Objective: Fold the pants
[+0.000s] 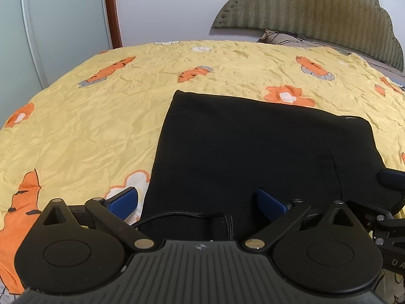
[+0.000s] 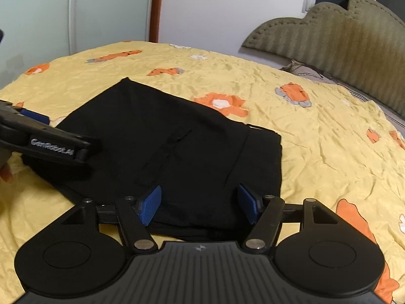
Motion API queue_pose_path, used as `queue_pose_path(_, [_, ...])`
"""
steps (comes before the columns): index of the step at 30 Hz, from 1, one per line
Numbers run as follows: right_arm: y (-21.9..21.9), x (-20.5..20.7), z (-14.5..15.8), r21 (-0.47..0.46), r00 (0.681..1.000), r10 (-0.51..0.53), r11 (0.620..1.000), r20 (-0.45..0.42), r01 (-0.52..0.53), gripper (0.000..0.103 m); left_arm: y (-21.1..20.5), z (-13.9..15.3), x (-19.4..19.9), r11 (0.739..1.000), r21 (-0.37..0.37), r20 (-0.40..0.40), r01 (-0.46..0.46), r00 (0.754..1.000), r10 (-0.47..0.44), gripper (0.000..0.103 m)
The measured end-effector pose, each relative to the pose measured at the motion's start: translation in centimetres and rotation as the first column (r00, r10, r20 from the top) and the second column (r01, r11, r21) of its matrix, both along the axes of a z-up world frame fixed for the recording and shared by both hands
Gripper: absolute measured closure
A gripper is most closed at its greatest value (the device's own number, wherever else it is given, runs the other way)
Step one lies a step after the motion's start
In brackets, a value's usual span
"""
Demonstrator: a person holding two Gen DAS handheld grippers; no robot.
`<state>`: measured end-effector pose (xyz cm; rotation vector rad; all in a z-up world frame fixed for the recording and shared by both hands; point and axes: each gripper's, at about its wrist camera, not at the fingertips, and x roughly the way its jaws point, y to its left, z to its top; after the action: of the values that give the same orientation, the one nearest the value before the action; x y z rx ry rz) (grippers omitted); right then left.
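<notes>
Pants (image 1: 243,152) lie folded into a compact black rectangle, near edge at six o'clock, left gripper (image 1: 196,202) and right gripper (image 2: 200,204) spread, empty; little remains.

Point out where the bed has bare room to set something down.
Free: sheet left of the pants; the strip beyond them toward the headboard; sheet right of them. Crowded: the near edge, where left gripper and right gripper sit.

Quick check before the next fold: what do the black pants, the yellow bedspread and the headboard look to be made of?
Black pants: a soft matte knit, likely cotton jersey; they lie limp, no sheen, faint seams.
Yellow bedspread: thin woven cloth, maybe cotton or polyester, slightly glossy, covered in fine crinkles, printed with orange carrots.
Headboard: padded upholstery in olive ribbed fabric, perhaps corduroy or velvet, with stitched edging.
</notes>
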<state>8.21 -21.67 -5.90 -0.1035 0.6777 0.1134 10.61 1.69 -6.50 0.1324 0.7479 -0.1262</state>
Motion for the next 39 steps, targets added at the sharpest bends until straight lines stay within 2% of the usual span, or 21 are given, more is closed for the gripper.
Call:
queue_pose_path(9, [0.7, -1.6, 1.0, -0.019, 1.000, 0.000, 1.000, 0.020, 0.001, 0.036, 0.1, -0.1, -0.1, 1.000, -0.005, 0.006, -0.007, 1.000, 0.007, 0.000])
queue_pose_path(11, [0.9, -1.6, 0.7, -0.056, 1.000, 0.010, 0.998, 0.010, -0.010, 0.036, 0.2, -0.2, -0.1, 1.000, -0.006, 0.008, -0.001, 1.000, 0.001, 0.000])
queue_pose_path(12, [1.1, -1.5, 0.2, -0.096, 1.000, 0.014, 0.995, 0.007, -0.014, 0.035, 0.2, -0.2, -0.1, 1.000, -0.004, 0.008, 0.003, 1.000, -0.003, 0.000])
queue_pose_path(13, [1.1, -1.3, -0.2, -0.117, 1.000, 0.019, 0.993, 0.010, -0.018, 0.028, 0.2, -0.1, -0.1, 1.000, -0.001, 0.006, 0.006, 1.000, -0.006, 0.000])
queue_pose_path(14, [0.8, -1.1, -0.3, -0.107, 1.000, 0.011, 0.994, 0.010, -0.010, 0.025, 0.2, 0.1, -0.1, 1.000, 0.002, 0.000, 0.007, 1.000, -0.007, 0.000])
queue_pose_path(15, [0.2, -0.8, -0.1, -0.069, 1.000, 0.007, 0.998, 0.002, -0.007, 0.025, 0.3, 0.4, -0.2, 1.000, -0.001, -0.003, 0.008, 1.000, -0.008, 0.001])
queue_pose_path(17, [-1.9, -0.5, 0.8, 0.063, 1.000, -0.012, 0.998, 0.016, 0.011, 0.024, 0.3, 0.9, -0.3, 1.000, -0.011, 0.015, 0.016, 1.000, -0.016, 0.001])
queue_pose_path(19, [-4.1, 0.5, 1.5, 0.172, 0.998, -0.053, 0.984, 0.019, 0.049, 0.024, 0.1, 1.4, -0.2, 1.000, -0.013, 0.029, 0.011, 1.000, -0.011, 0.001])
queue_pose_path(23, [-7.6, 4.0, 1.5, 0.284, 0.994, -0.113, 0.953, 0.003, 0.107, 0.025, -0.7, 1.8, 0.4, 1.000, -0.029, 0.050, 0.004, 0.999, -0.002, 0.001])
queue_pose_path(26, [-9.8, 7.2, 0.5, 0.384, 0.990, -0.133, 0.912, -0.051, 0.142, 0.030, -1.6, 1.5, 0.8, 1.000, -0.014, 0.052, 0.006, 0.999, -0.006, 0.001])
queue_pose_path(28, [-10.9, 8.8, -0.1, 0.464, 0.990, -0.110, 0.875, -0.092, 0.141, 0.059, -2.1, 1.2, 1.0, 1.000, 0.000, 0.044, 0.015, 0.999, -0.015, 0.001])
queue_pose_path(29, [-11.2, 9.3, -0.4, 0.482, 0.990, -0.100, 0.865, -0.102, 0.137, 0.062, -2.3, 1.1, 1.1, 1.000, 0.007, 0.042, 0.019, 0.999, -0.019, 0.001])
queue_pose_path(31, [-11.3, 9.7, -0.4, 0.467, 0.992, -0.083, 0.876, -0.095, 0.118, 0.073, -2.6, 0.8, 1.3, 1.000, 0.020, 0.044, 0.021, 0.999, -0.022, 0.001])
queue_pose_path(33, [-11.0, 9.7, -0.3, 0.433, 0.992, -0.092, 0.894, -0.087, 0.120, 0.077, -2.9, 0.7, 1.7, 1.000, 0.024, 0.051, 0.017, 0.999, -0.018, 0.001])
queue_pose_path(36, [-10.3, 10.2, -0.5, 0.392, 0.990, -0.116, 0.909, -0.078, 0.138, 0.078, -3.4, 0.3, 2.3, 1.000, 0.023, 0.051, 0.010, 0.999, -0.011, 0.001])
queue_pose_path(39, [-9.3, 9.9, 0.0, 0.328, 0.989, -0.126, 0.934, -0.071, 0.143, 0.070, -3.3, 0.5, 2.0, 0.999, 0.030, 0.034, 0.014, 0.999, -0.015, 0.001])
